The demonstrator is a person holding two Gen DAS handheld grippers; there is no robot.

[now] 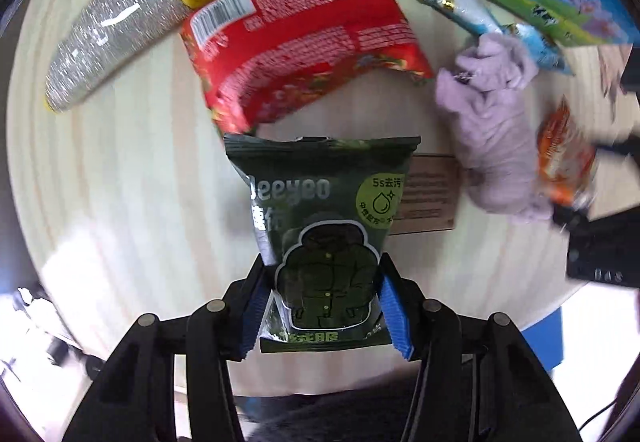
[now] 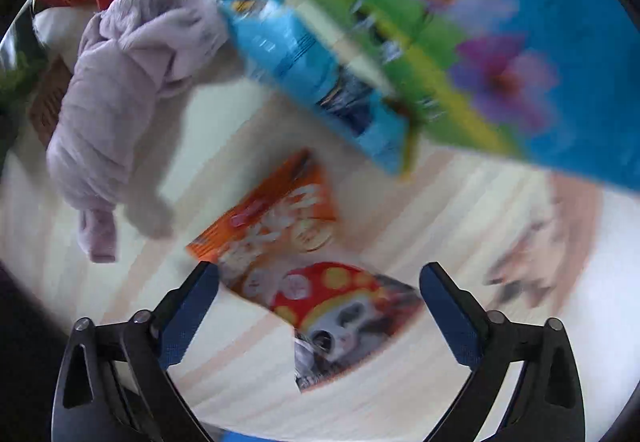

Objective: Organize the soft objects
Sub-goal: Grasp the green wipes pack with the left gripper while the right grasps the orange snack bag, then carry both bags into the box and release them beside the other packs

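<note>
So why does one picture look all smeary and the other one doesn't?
Right wrist view: motion blur smears the orange snack packet and the blue packet. Left wrist view: mostly sharp on the green wipes pack, blurry only at the right edge; the fisheye bends the table round.

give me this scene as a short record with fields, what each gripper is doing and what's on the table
left gripper: shut on the dark green packet, held above the table
right gripper: jaws open, either side of the orange snack packet
table: light wood
other items: red bag, lilac cloth, silver scouring pad, blue sachet, milk carton box
image quality: right wrist view blurred
</note>
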